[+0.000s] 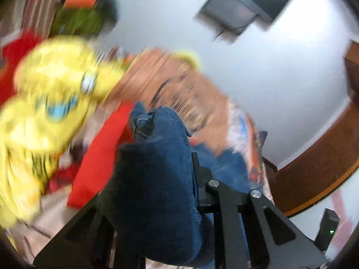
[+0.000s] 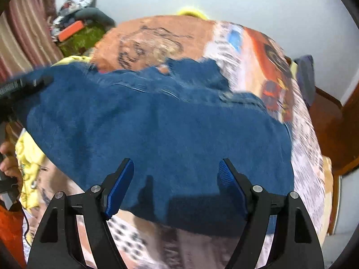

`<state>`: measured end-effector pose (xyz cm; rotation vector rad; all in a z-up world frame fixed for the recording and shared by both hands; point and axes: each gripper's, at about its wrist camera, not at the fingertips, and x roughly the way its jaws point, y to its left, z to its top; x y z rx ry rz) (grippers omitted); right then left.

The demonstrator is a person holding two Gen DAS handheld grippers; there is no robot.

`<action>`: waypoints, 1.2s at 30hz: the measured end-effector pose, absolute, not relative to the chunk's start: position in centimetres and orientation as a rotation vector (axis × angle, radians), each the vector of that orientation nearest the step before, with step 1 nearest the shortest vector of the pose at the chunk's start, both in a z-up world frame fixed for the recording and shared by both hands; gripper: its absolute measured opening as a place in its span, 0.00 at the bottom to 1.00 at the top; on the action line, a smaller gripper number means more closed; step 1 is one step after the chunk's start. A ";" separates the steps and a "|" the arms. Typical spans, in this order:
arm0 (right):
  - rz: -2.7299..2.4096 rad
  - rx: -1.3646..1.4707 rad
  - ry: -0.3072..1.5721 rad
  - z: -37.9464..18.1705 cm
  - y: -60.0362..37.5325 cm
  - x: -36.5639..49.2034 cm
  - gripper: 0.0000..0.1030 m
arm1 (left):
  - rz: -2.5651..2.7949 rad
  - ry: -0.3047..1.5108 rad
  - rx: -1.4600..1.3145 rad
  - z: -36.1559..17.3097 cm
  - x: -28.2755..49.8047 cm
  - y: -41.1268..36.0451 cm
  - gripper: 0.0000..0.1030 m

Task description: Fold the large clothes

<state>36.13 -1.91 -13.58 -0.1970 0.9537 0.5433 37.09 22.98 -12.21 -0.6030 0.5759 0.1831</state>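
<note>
A bed fills most of both views, covered by a printed bedspread (image 2: 226,33) in orange, white and red, with drawn figures on it; the print is blurred. Behind it stands a plain pale wall (image 2: 246,2), and a brown wooden frame (image 2: 332,132) runs along the bed's right side.

Spread across the middle of the bedspread lies a large piece of blue denim clothing (image 2: 161,121). The cloth looks thick and slightly fuzzy, with stitched seams near its far edge. Its near edge hangs toward the right wrist camera, and its left end is lifted.

The left gripper (image 1: 170,157) is clamped on that denim: a bunched fold of the dark blue cloth (image 1: 154,179) rises between its black fingers and hides their tips. In the right wrist view the same gripper (image 2: 24,85) appears as a dark ribbed shape at the garment's raised left corner.

The right gripper (image 2: 176,179) is spread wide, holding nothing. Its two black fingers carry ribbed blue pads (image 2: 120,188), and they sit over the near edge of the denim; whether they touch it cannot be told.

A yellow printed cloth (image 1: 51,103) with blue and black marks lies to the left, badly blurred, beside a bright red cloth (image 1: 101,154). In the far left corner is a heap of green and orange things (image 2: 78,35) by a striped curtain (image 2: 24,31).
</note>
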 end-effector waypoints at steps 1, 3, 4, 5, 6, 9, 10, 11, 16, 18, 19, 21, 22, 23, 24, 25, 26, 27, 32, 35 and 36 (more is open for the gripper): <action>0.559 -0.208 0.947 -13.6 -1.0 35.9 0.73 | 0.172 0.557 -0.553 -10.7 37.1 22.0 0.16; 0.593 -0.258 0.944 -14.4 1.4 35.4 0.73 | 0.152 0.540 -0.466 -8.6 37.5 20.1 0.16; 0.603 -0.283 0.954 -15.0 2.3 35.3 0.73 | 0.141 0.540 -0.434 -8.0 37.7 19.2 0.16; 0.615 -0.318 0.976 -16.1 3.5 35.3 0.73 | 0.130 0.544 -0.397 -7.6 38.0 18.1 0.16; 0.609 -0.346 0.992 -17.2 4.4 35.2 0.73 | 0.121 0.551 -0.379 -7.5 38.1 17.5 0.16; 0.612 -0.334 1.040 -19.2 4.9 35.7 0.73 | 0.097 0.600 -0.348 -8.4 39.0 15.4 0.16; 0.628 -0.312 1.061 -19.4 4.5 35.9 0.73 | 0.103 0.607 -0.324 -8.8 39.5 14.9 0.16; 0.658 -0.276 1.081 -19.4 3.8 36.1 0.73 | 0.111 0.610 -0.291 -9.0 39.8 14.0 0.16; 0.632 -0.138 1.044 -16.4 -2.5 36.4 0.73 | 0.060 0.617 -0.255 -8.3 41.9 10.7 0.16; 0.587 -0.079 1.011 -15.0 -6.6 36.5 0.73 | 0.028 0.624 -0.243 -7.7 42.6 8.2 0.16; 0.559 -0.052 0.999 -14.3 -8.2 36.5 0.73 | 0.007 0.626 -0.239 -7.5 43.1 6.9 0.16; 0.465 0.003 0.963 -13.2 -12.8 36.3 0.73 | -0.049 0.628 -0.222 -7.5 44.1 3.7 0.16; 0.427 0.021 0.951 -12.8 -14.7 36.3 0.73 | -0.081 0.630 -0.207 -7.6 44.4 2.0 0.16; 0.391 0.035 0.944 -12.5 -16.5 36.3 0.73 | -0.126 0.632 -0.181 -8.0 44.6 -0.4 0.16; 0.356 0.043 0.942 -12.4 -18.2 36.2 0.73 | -0.159 0.638 -0.161 -8.6 44.7 -2.0 0.16; 0.328 0.044 0.941 -12.4 -19.3 36.2 0.73 | -0.194 0.652 -0.139 -9.2 44.7 -3.6 0.16; 0.294 0.043 0.942 -12.4 -20.7 36.0 0.73 | -0.241 0.684 -0.112 -10.6 44.8 -5.8 0.16; 0.267 0.040 0.945 -12.5 -22.0 35.9 0.73 | -0.272 0.718 -0.088 -11.6 44.9 -7.2 0.16; 0.220 0.044 0.978 -13.3 -24.6 35.2 0.73 | -0.337 0.914 0.072 -18.6 44.4 -12.7 0.17; 0.227 0.047 0.973 -13.3 -25.1 34.4 0.73 | -0.337 0.913 0.189 -19.9 43.2 -13.6 0.23; 0.231 0.047 0.967 -13.1 -25.0 34.4 0.73 | -0.344 0.912 0.210 -19.6 42.8 -13.6 0.28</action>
